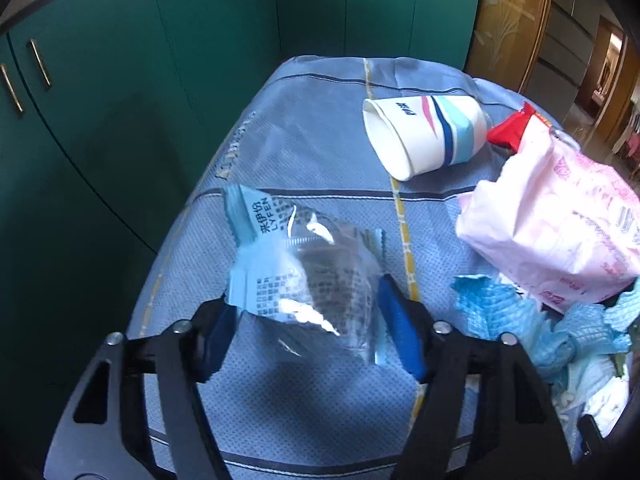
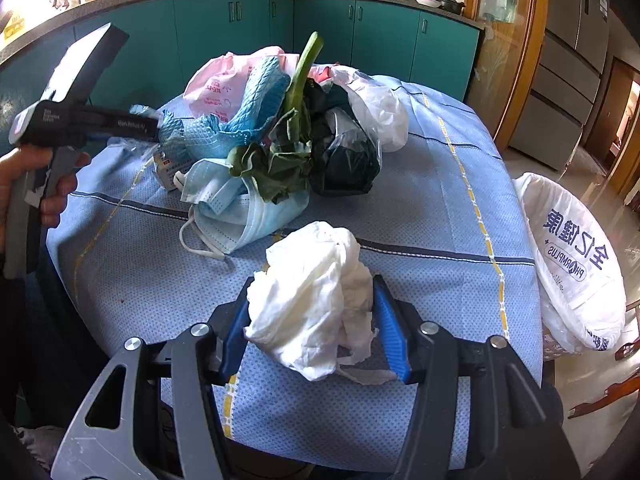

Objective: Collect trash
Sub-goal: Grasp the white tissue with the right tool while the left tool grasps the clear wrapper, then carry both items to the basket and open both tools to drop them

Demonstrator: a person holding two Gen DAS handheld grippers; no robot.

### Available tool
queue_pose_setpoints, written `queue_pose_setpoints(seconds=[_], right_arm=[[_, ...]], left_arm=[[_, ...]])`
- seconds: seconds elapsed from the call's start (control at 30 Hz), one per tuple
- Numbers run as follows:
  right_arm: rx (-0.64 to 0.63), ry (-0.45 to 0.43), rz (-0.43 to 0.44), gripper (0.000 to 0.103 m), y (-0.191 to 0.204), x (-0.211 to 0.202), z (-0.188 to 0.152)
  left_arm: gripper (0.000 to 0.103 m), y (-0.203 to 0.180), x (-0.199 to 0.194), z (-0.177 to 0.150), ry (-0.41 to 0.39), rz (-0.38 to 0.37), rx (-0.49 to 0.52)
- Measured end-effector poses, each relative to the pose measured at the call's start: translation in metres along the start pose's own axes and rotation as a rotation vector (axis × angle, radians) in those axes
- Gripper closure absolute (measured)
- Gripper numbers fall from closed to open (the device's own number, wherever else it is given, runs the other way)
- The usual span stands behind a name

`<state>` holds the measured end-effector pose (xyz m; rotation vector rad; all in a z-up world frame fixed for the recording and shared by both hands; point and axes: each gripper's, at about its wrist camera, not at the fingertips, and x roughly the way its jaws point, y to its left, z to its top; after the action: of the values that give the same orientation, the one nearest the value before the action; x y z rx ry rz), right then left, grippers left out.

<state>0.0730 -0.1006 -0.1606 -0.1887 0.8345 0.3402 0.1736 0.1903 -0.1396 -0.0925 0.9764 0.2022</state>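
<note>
Right gripper (image 2: 310,316) clamping tissue wad (image 2: 312,300), left gripper (image 1: 308,324) pinching wrapper (image 1: 304,268), paper cup (image 1: 424,136) left-view only

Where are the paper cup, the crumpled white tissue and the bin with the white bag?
paper cup (image 1: 424,136): left wrist view, on its printed side wall.
crumpled white tissue (image 2: 312,300): right wrist view, on the middle of the wad.
bin with the white bag (image 2: 572,264): right wrist view, on the bag's printed outer side.
</note>
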Motion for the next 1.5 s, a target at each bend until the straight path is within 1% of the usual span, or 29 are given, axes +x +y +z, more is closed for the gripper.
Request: queue_pose_setpoints(seconds=[0.03, 0.1, 0.27, 0.37, 0.5, 0.57, 0.67, 0.73, 0.8, 0.87, 0.9, 1.0, 1.07, 1.13, 1.17, 1.23, 1.27, 1.33, 1.37, 1.43, 1.5], right_arm=[[-0.002, -0.004, 0.003, 0.048, 0.0, -0.001, 0.0], [-0.009, -0.012, 0.003, 0.05, 0.001, -0.002, -0.001], [0.008, -0.054, 0.003, 0.051, -0.003, -0.013, 0.001], [0.021, -0.092, -0.01, 0.051, -0.01, -0.022, 0.006], [0.034, -0.162, -0.063, 0.051, -0.029, -0.039, 0.017], [0.05, -0.197, -0.109, 0.051, -0.044, -0.048, 0.023], [0.1, -0.244, -0.181, 0.051, -0.075, -0.062, 0.03], [0.139, -0.274, -0.239, 0.051, -0.101, -0.074, 0.036], [0.162, -0.309, -0.299, 0.051, -0.127, -0.085, 0.045], [0.171, -0.349, -0.34, 0.051, -0.151, -0.098, 0.056], [0.17, -0.371, -0.365, 0.05, -0.165, -0.105, 0.068], [0.166, -0.407, -0.399, 0.051, -0.198, -0.109, 0.095], [0.202, -0.415, -0.396, 0.051, -0.223, -0.106, 0.1], [0.26, -0.404, -0.415, 0.05, -0.247, -0.096, 0.088], [0.291, -0.377, -0.419, 0.05, -0.257, -0.085, 0.076], [0.334, -0.283, -0.389, 0.05, -0.278, -0.058, 0.054], [0.343, -0.246, -0.398, 0.05, -0.284, -0.048, 0.048], [0.362, -0.165, -0.447, 0.05, -0.296, -0.032, 0.035], [0.374, -0.144, -0.428, 0.05, -0.301, -0.029, 0.031], [0.383, -0.13, -0.377, 0.05, -0.304, -0.024, 0.025], [0.366, -0.107, -0.386, 0.046, -0.305, -0.02, 0.021]], left_arm=[[0.04, 0.001, -0.001, -0.001, -0.002, 0.0, 0.002], [0.042, 0.002, -0.005, -0.002, -0.014, -0.001, 0.002], [0.042, 0.008, -0.035, -0.007, -0.096, -0.011, -0.024], [0.042, 0.009, -0.065, -0.009, -0.165, -0.019, -0.03], [0.041, 0.001, -0.111, -0.008, -0.273, -0.06, -0.03], [0.041, -0.011, -0.134, -0.008, -0.33, -0.089, -0.005], [0.041, -0.036, -0.157, -0.009, -0.378, -0.15, 0.046], [0.041, -0.056, -0.164, -0.007, -0.396, -0.188, 0.083], [0.041, -0.075, -0.17, -0.004, -0.406, -0.221, 0.121], [0.041, -0.095, -0.177, -0.001, -0.408, -0.246, 0.152], [0.041, -0.108, -0.176, 0.003, -0.407, -0.266, 0.165], [0.041, -0.146, -0.175, 0.011, -0.405, -0.308, 0.197], [0.041, -0.169, -0.172, 0.012, -0.395, -0.335, 0.21], [0.041, -0.188, -0.167, 0.011, -0.383, -0.355, 0.221], [0.041, -0.199, -0.162, 0.012, -0.373, -0.366, 0.227], [0.041, -0.215, -0.152, 0.013, -0.353, -0.384, 0.239], [0.041, -0.226, -0.148, 0.013, -0.342, -0.389, 0.246], [0.041, -0.25, -0.135, 0.013, -0.307, -0.415, 0.266], [0.041, -0.262, -0.129, 0.013, -0.292, -0.432, 0.28], [0.041, -0.28, -0.123, 0.01, -0.274, -0.447, 0.309], [0.041, -0.3, -0.116, 0.007, -0.256, -0.462, 0.341]])
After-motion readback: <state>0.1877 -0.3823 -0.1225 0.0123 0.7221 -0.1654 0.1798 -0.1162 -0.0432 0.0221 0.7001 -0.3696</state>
